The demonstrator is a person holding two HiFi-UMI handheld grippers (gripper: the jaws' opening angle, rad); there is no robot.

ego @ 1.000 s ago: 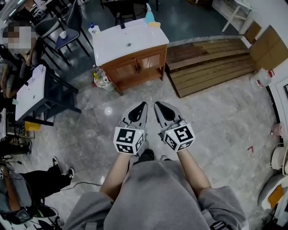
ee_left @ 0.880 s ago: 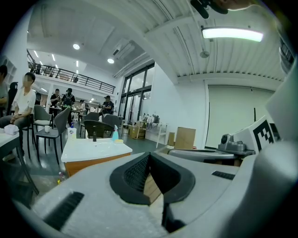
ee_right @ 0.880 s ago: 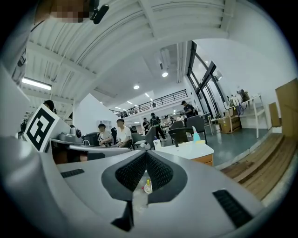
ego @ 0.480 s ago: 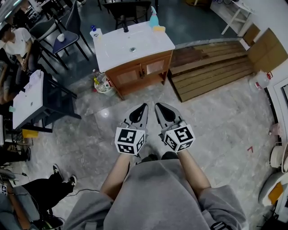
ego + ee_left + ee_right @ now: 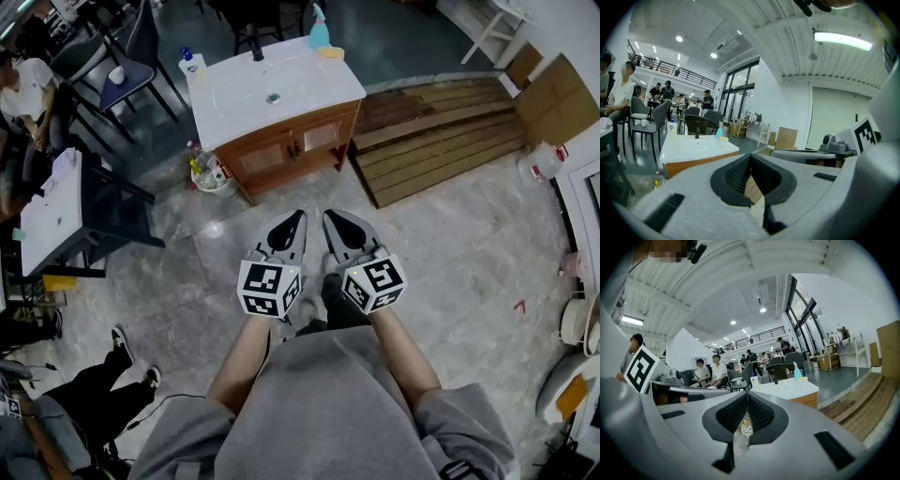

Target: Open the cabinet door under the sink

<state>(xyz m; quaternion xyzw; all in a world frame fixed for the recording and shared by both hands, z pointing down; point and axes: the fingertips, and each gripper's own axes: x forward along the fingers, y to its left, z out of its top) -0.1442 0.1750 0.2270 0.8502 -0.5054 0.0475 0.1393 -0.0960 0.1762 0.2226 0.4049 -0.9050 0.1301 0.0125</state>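
While cabinet door [image 5: 268, 156] shut, L tongs [image 5: 294, 223] & R tongs [image 5: 332, 223] closed, empty, far off.

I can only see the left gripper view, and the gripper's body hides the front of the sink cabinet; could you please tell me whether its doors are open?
Observer: No. The head view shows both doors of the cabinet shut.
Operator: Thanks. Is the right gripper holding anything?
Observer: No. The right gripper has its jaws together, with nothing between them.
Operator: And are we touching the cabinet?
Observer: No. In the head view the left gripper and the right one are side by side, with bare floor between them and the cabinet.
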